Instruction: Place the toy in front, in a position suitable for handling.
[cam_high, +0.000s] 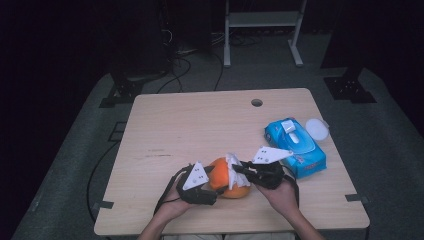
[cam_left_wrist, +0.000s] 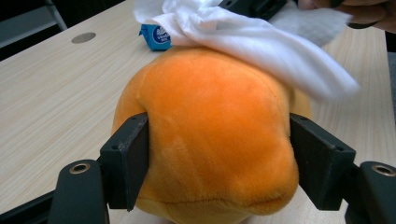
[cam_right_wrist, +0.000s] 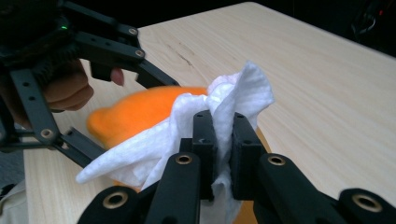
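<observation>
Fingers of both grippers are busy at the near edge of the table: one pair hugs a toy, the other pinches a wipe.

Black fingers (cam_left_wrist: 125, 161) of the left gripper (cam_high: 209, 186) are partly open and press on both sides of the orange plush toy (cam_left_wrist: 210, 140), holding it still on the table (cam_high: 200, 125) close to the near edge, about the middle. Right gripper (cam_right_wrist: 223, 140) has its fingers squeezed tight on a white wipe (cam_right_wrist: 243, 93), and the wipe lies across the top of the toy. My guess is that the toy is being wiped clean. Next, the wipe should rub over the fur while the left gripper keeps the toy from rolling. Farther off, near the right edge, sits a blue pack of wipes (cam_high: 295, 145) with a round white lid (cam_high: 317, 129) just beside it.
</observation>
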